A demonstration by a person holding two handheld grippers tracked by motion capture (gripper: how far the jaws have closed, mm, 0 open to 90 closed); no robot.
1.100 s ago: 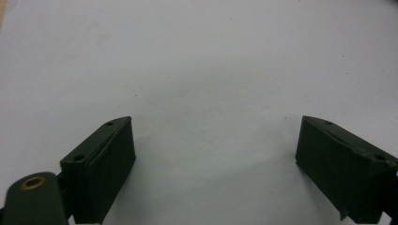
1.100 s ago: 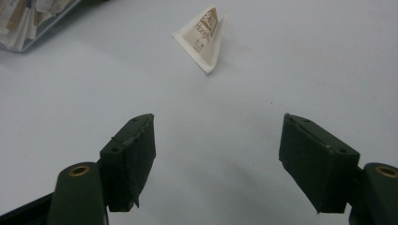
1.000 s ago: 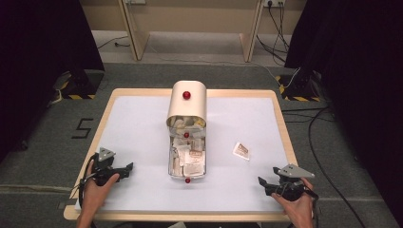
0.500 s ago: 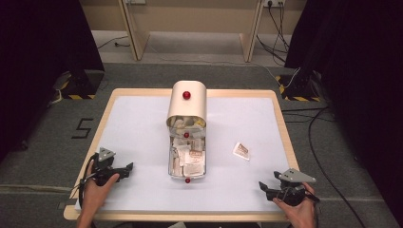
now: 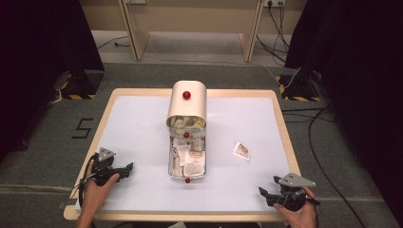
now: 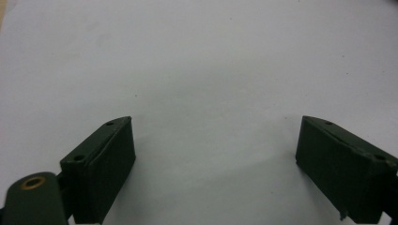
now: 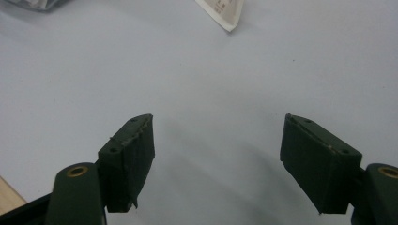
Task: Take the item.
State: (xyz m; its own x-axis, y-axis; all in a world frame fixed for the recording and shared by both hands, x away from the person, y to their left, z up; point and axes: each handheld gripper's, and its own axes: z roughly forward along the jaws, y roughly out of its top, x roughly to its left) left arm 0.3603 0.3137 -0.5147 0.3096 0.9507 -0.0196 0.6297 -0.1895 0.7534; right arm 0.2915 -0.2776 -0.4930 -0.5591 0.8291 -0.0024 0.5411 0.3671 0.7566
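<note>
Since a second ago the right gripper (image 5: 269, 195) has slid slightly back toward the table's near edge, jaws spread and empty. Left gripper (image 5: 124, 170) likewise (unmoved). The packet (image 5: 241, 151) lies loose ahead-left of the right gripper, nearer it, right of the tray (image 5: 169, 161).

The packet (image 7: 220, 11) is cut off by the top edge. The words on the packets in the drawer (image 5: 186, 164) are too small to read.

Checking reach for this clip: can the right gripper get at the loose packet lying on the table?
Probably yes. The right gripper is open and empty, and only bare table lies between it and the packet, which sits apart from the drawer.
</note>
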